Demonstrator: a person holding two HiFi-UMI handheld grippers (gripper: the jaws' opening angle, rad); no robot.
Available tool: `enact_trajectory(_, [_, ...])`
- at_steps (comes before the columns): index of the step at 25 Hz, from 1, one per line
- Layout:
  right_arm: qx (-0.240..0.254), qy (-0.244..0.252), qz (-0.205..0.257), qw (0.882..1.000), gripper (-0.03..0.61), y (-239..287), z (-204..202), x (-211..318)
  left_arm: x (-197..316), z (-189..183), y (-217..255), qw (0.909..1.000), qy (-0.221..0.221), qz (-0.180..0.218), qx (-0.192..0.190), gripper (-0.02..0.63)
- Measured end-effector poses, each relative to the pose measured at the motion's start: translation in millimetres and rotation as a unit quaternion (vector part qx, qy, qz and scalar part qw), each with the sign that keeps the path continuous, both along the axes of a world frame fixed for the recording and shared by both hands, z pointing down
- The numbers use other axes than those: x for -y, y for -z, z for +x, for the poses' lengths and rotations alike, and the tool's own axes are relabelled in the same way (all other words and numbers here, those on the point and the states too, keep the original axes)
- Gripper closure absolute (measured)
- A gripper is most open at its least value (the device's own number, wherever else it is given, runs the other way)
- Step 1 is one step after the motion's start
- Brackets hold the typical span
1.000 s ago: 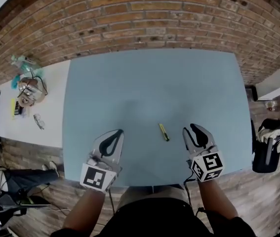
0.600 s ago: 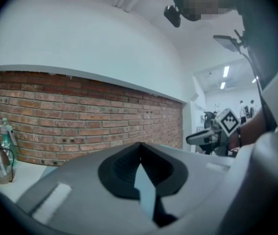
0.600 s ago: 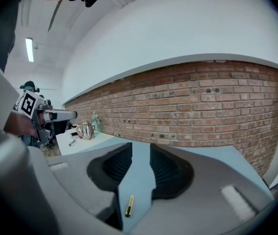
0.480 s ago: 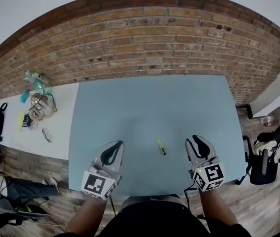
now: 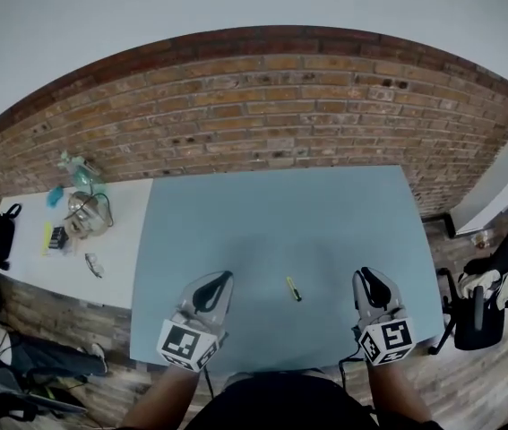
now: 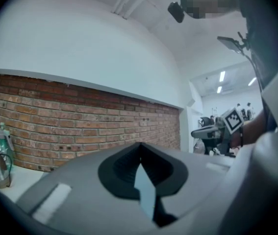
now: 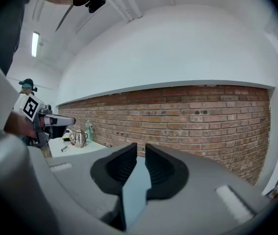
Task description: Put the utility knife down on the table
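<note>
**A:** Since the utility knife (image 5: 294, 288) is not in your jaws, where is it?

**B:** It lies flat on the blue table (image 5: 271, 213), near the front edge. Its yellow body is a little slanted. It is between my two grippers and apart from both; nothing touches it.

**A:** How are the fingers of your right gripper?

**B:** My right gripper (image 5: 363, 273) is over the front edge of the table, to the right of the knife. Its jaws have just been closing. Now there is only a narrow gap between the tips, and nothing is inside it. Through the gap I see only the table surface.

**A:** And the left one?

**B:** My left gripper (image 5: 227, 276) is on the other side of the knife, also over the front edge. Its tips are together and they hold nothing. Behind the tips a small diamond-shaped opening shows only the table.

**A:** What stands around the table?

**B:** A brick wall (image 5: 262, 106) runs behind the far edge. On my left, a white side table (image 5: 128, 267) stands just beside the blue one. It carries a bottle (image 5: 74, 167), a black case (image 5: 3, 240) and some small things which I cannot name. On my right, a black chair (image 5: 491, 307) stands on the floor, apart from the table.
</note>
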State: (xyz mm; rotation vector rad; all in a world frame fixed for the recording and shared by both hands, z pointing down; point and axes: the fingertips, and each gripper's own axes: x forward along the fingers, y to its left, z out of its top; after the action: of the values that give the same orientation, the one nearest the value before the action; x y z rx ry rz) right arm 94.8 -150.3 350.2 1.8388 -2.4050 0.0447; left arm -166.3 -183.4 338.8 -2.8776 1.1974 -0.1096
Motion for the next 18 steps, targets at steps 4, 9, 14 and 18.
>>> enact_trajectory(4, [-0.003,-0.021,0.022,1.0,0.563,9,13,-6,-1,-1,0,1.0,0.004,0.003,-0.003,0.62])
enact_trajectory(9, [-0.037,-0.011,0.053,0.998,0.577,21,12,-7,-1,-5,-2,1.0,0.007,0.001,0.002,0.62])
enact_trajectory(14, [-0.038,-0.005,0.054,0.998,0.577,19,12,-1,1,-10,-1,0.9999,0.015,0.002,0.006,0.62])
enact_trajectory(18, [-0.032,0.012,0.041,0.999,0.577,9,4,6,2,-13,-3,0.9998,0.02,-0.002,0.008,0.62])
